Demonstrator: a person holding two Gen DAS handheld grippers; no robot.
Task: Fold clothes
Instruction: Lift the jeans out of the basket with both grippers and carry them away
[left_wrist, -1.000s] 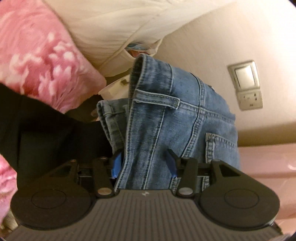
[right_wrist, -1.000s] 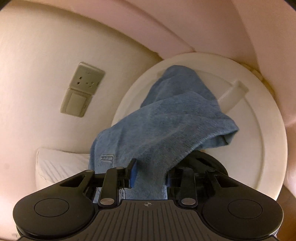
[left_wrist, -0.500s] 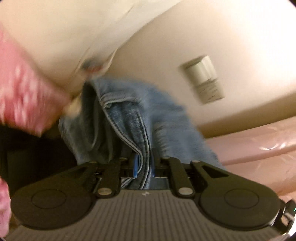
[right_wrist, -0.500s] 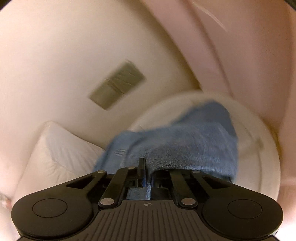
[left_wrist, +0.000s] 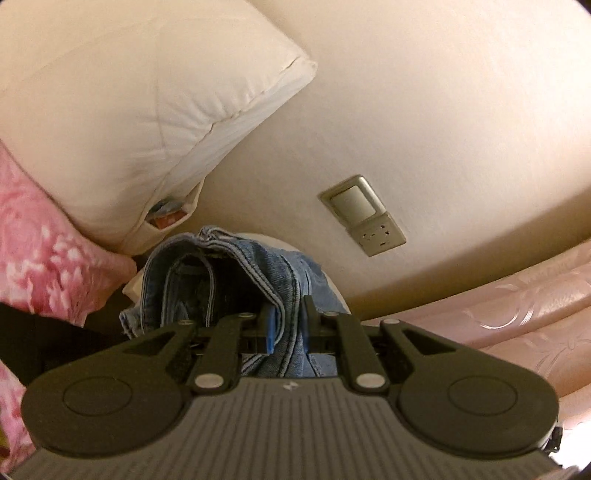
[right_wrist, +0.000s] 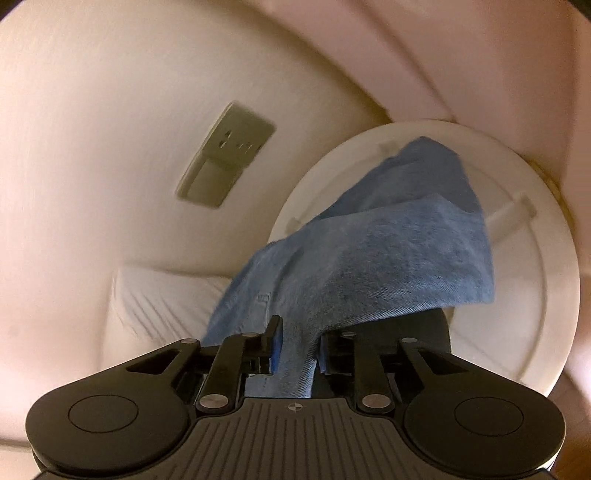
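A pair of blue denim jeans (left_wrist: 255, 269) hangs bunched between my two grippers. My left gripper (left_wrist: 287, 325) is shut on a stitched seam edge near the waistband, which gapes open to the left. My right gripper (right_wrist: 297, 345) is shut on another part of the jeans (right_wrist: 388, 254), with the cloth draped up and over a round white table (right_wrist: 535, 295). The rest of the garment is hidden below both grippers.
A white pillow (left_wrist: 122, 110) and a pink flowered blanket (left_wrist: 40, 258) lie at the left. A cream wall carries a switch and socket plate (left_wrist: 364, 214), also in the right wrist view (right_wrist: 225, 155). A pink quilted surface (left_wrist: 517, 314) is at the right.
Both grippers closed on the jeans from an open stance one second ago. Both views swung, and the jeans were gathered into a narrower bunch.
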